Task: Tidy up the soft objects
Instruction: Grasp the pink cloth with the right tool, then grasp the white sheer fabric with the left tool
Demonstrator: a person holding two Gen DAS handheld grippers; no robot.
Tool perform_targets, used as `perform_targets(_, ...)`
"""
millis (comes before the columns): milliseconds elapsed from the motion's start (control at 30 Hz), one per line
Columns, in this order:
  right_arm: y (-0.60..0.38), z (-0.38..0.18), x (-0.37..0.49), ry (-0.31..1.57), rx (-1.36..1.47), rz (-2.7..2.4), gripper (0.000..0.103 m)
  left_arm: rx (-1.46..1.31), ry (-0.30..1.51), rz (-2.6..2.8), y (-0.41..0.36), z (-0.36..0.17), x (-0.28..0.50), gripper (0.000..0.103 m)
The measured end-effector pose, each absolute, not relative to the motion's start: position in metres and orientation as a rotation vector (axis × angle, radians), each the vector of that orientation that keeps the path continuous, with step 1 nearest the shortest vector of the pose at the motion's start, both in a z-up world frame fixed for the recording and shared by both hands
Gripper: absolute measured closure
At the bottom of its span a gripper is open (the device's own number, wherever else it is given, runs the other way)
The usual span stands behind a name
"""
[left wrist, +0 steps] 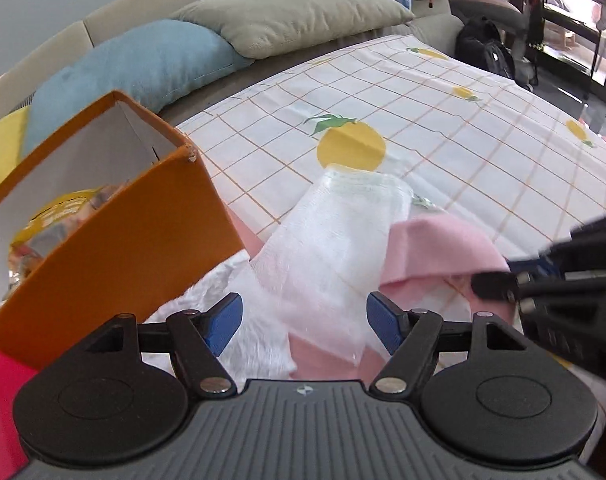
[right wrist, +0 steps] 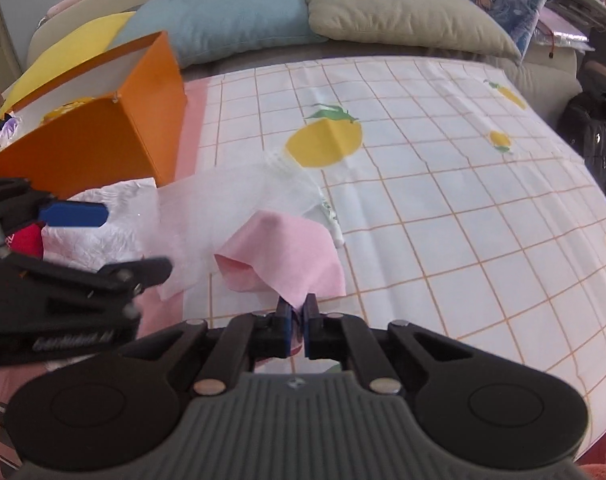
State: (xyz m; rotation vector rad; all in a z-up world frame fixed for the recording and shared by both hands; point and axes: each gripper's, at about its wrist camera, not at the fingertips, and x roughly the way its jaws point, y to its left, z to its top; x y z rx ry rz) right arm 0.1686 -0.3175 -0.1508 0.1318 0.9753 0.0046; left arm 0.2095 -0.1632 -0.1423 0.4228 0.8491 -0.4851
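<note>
Presently, notes by item:

Left gripper (left wrist: 304, 322): jaws spread wide, nothing between the blue pads (left wrist: 223, 322); it hovers over the heap of cloths, the white gauze directly under the gap; whether a pad touches the fabric cannot be told; seen from the right wrist view it enters at the left edge (right wrist: 139, 240), one blue finger above the crinkled white sheet.

Right gripper (right wrist: 299, 314): jaws pinched nearly together on the near corner of the pink cloth (right wrist: 287, 256); the cloth rises in a loose fold ahead of the fingertips; in the left wrist view the same gripper comes in from the right (left wrist: 499, 280), its black tip at the cloth's edge.

Pink cloth, position: on the bedsheet, just right of the gauze and partly overlapping it; (left wrist: 439, 248) in the left wrist view.

White gauze (left wrist: 335, 232): thin, see-through, lying crumpled between the orange box and the pink cloth; (right wrist: 239, 196).

Crinkled white sheet (right wrist: 107, 224): beside the box's near corner, touching the gauze.

Orange box (left wrist: 115, 248): open-topped, white inside, at the left on the bed; something yellow and printed lies within, detail unclear; (right wrist: 103, 136).

Bedsheet (left wrist: 443, 136): white, orange grid, yellow fruit prints.

Pillows: blue pillow (right wrist: 223, 16) and beige pillow (right wrist: 395, 8) side by side at the headboard, well apart from the cloths.
</note>
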Motion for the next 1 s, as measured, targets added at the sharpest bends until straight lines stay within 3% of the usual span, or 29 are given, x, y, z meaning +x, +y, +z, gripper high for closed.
perform_targets(300, -0.319, -0.16, 0.173, 1.006, 0.161, -0.002, 0.1, 0.376, 0.934, -0.431, -0.169, -0.16, 0.235, 0.016)
perform_targets(367, -0.319, -0.161, 0.173, 1.006, 0.157, -0.005, 0.099, 0.358, 0.943, -0.435, -0.17, -0.159, 0.235, 0.024)
perform_targets(433, -0.317, -0.161, 0.174, 1.003, 0.149, -0.009, 0.099, 0.328, 0.948, -0.457, -0.172, -0.158, 0.233, 0.043)
perform_targets(467, -0.317, -0.161, 0.174, 1.002, 0.146, -0.012, 0.099, 0.292, 0.959, -0.476, -0.172, -0.157, 0.232, 0.063)
perform_targets(533, -0.317, -0.162, 0.174, 0.999, 0.145, -0.016, 0.099, 0.259, 0.963, -0.48, -0.174, -0.157, 0.229, 0.067)
perform_targets(633, -0.316, -0.162, 0.173, 0.997, 0.133, -0.019, 0.099, 0.239, 0.97, -0.48, -0.175, -0.156, 0.226, 0.083)
perform_targets(667, -0.316, -0.162, 0.173, 0.996, 0.128, -0.019, 0.099, 0.23, 0.981, -0.483, -0.175, -0.155, 0.226, 0.097)
perform_targets(700, -0.316, -0.162, 0.173, 0.994, 0.125, -0.022, 0.099, 0.221, 0.995, -0.487, -0.174, -0.154, 0.225, 0.103)
perform_targets(1000, -0.326, -0.147, 0.165, 0.946, 0.167, -0.064, 0.099, 0.168, 0.918, -0.478, -0.155, -0.118, 0.186, 0.103)
